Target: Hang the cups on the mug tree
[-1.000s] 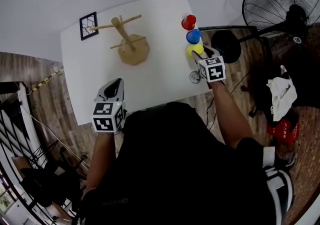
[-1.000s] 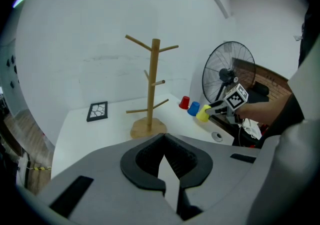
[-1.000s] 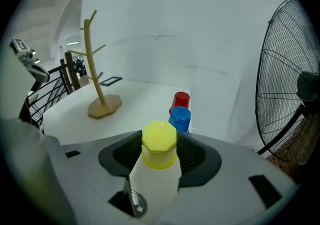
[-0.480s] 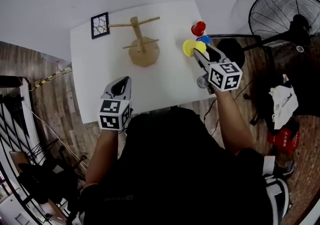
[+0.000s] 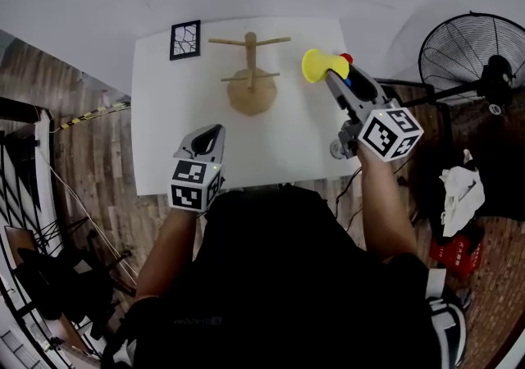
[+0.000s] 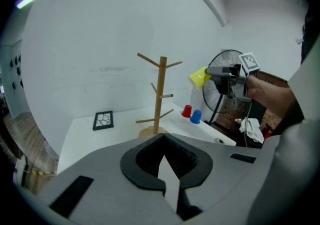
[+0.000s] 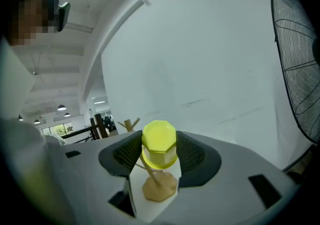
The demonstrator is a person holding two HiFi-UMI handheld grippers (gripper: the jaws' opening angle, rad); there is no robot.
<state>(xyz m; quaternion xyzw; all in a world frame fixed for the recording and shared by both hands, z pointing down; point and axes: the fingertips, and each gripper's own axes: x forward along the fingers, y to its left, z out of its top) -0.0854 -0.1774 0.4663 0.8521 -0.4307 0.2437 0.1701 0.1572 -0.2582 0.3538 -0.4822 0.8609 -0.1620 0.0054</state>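
now our right gripper (image 5: 332, 80) clasps the yellow cup (image 5: 316, 64) aloft, left gripper (image 6: 162, 136) closed, empty; next we hook it onto the mug tree (image 5: 250, 72).

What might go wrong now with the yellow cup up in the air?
The yellow cup, pinched by its sides in the right tool, might slip and drop onto the table. Bumping a thin branch might tip the mug tree, since the left tool is away from it.
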